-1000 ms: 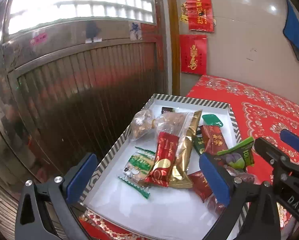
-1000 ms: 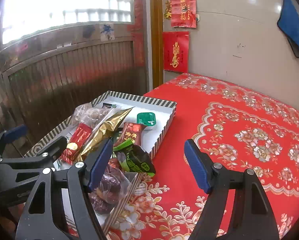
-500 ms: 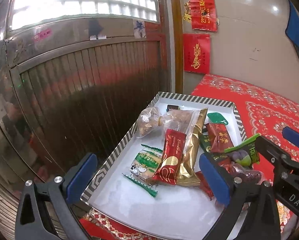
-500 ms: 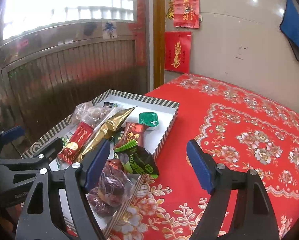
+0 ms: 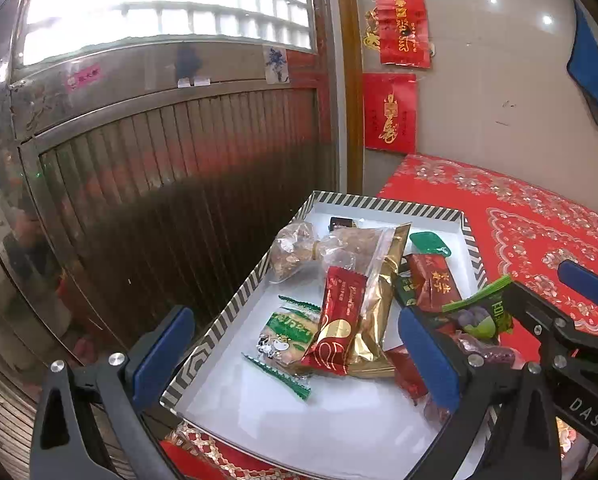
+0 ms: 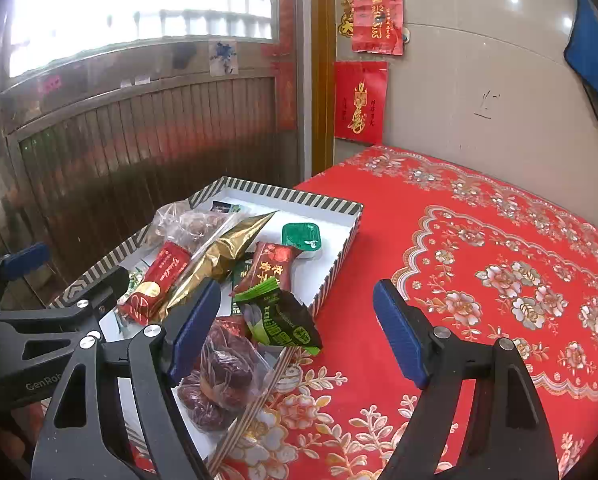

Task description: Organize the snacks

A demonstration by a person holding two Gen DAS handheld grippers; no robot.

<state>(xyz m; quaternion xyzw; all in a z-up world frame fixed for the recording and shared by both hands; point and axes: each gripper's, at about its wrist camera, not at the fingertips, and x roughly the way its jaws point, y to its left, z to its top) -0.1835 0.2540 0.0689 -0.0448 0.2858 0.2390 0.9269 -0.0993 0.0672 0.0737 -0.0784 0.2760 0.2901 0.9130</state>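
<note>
Black fingers (image 5: 111, 396), blue pads (image 6: 397, 330), silver screws (image 6: 440, 332)

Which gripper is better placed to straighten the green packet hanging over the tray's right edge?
Probably right. The right gripper is open and empty, and the green packet lies just ahead of its left finger. The left gripper faces the tray middle, farther from it.

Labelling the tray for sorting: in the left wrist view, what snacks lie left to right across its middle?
Green-and-white cow packet → red-and-gold packet → gold pouch → red packet with gold characters.
</note>
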